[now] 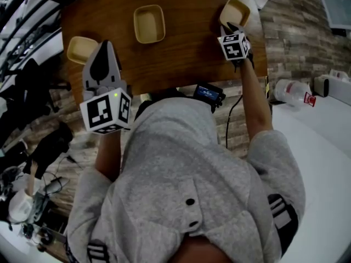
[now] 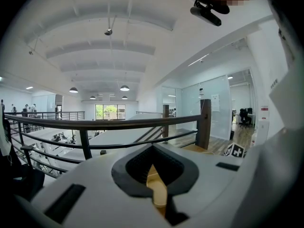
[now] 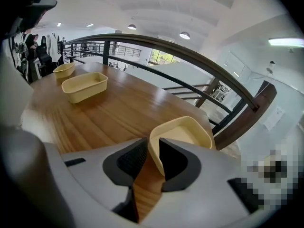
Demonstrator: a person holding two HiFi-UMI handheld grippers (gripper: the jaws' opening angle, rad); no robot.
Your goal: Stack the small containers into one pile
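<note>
Three cream containers stand on the wooden table: a left container, a middle container and a right container. My right gripper is at the right container's near end. In the right gripper view its jaws are shut on the near rim of the right container, with the middle container and the left container far off to the left. My left gripper is held above the table beside the left container, shut, with nothing in it.
A dark railing runs along the table's far edge, with an open drop behind it. A small black device with a lit screen sits at the table's near edge. To the right is a white surface with a bottle.
</note>
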